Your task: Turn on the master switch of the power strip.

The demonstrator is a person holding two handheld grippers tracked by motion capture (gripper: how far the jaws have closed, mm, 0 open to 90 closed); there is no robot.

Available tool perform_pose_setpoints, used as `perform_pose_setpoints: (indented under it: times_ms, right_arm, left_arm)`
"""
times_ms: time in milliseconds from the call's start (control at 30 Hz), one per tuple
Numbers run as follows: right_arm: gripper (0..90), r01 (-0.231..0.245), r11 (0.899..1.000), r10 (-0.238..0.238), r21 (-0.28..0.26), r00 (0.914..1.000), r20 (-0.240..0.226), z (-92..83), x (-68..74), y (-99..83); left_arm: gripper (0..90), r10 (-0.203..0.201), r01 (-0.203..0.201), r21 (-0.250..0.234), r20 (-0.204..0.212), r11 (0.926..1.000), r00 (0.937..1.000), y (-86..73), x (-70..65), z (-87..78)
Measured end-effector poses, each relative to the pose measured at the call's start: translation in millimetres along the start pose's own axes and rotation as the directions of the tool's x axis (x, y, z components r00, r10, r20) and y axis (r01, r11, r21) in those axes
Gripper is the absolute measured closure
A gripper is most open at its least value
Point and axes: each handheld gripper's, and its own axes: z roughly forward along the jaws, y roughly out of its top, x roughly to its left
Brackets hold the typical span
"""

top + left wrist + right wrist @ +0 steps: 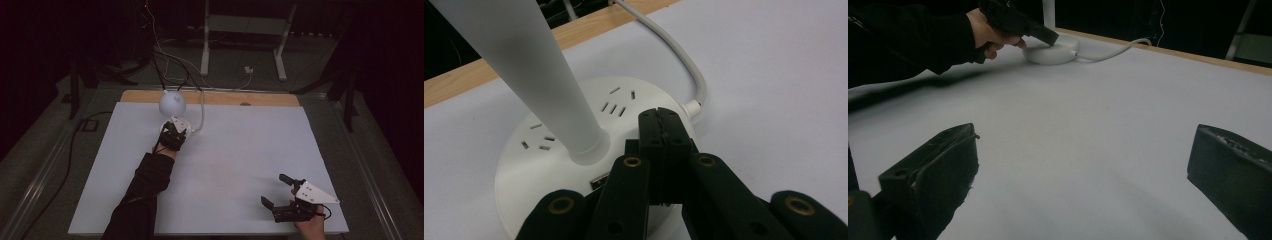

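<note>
Lamp [172, 103] stands at the far edge of the white table [240, 165], just in front of the wooden strip [265, 98], with its round white base [624, 107] flat on the sheet and a slim white stem [531, 75] rising to a globe-shaped head. Outlet slots dot the top of the base, and a white cord [674, 50] leaves its side toward the wooden strip. The left gripper [660, 127] hangs over the near part of the base, beside the stem, its fingers pressed together with nothing between them, tips right at the surface. It looks like a press on a switch or touch spot is in hand; next would be a small lift straight off the base. The right gripper [280, 192] rests well apart from the lamp, near the table's front corner, fingers wide apart and empty.
</note>
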Motion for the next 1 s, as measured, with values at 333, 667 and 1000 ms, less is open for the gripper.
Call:
perform_pose_setpoints:
  times_ms: [333, 667, 1000]
  right_arm:
    - [0.0, 0.004, 1.000, -0.004, 0.001, 1.0000, -0.002, 0.0, 0.2, 0.0]
    - [0.0, 0.005, 1.000, -0.005, 0.004, 1.0000, -0.001, 0.1, 0.7, -0.1]
    - [0.0, 0.003, 1.000, -0.003, 0.007, 1.0000, -0.003, 0.8, 0.7, -0.5]
  left_arm:
    - [90.0, 0.037, -0.037, 0.023, 0.002, 0.9991, 0.9993, 2.3, -0.9, 0.1]
    - [90.0, 0.055, -0.054, 0.059, -0.005, 0.9968, 0.9985, 6.1, -2.2, 1.5]
    - [90.0, 0.072, -0.071, 0.080, -0.002, 0.9942, 0.9974, 8.5, -3.0, 2.4]
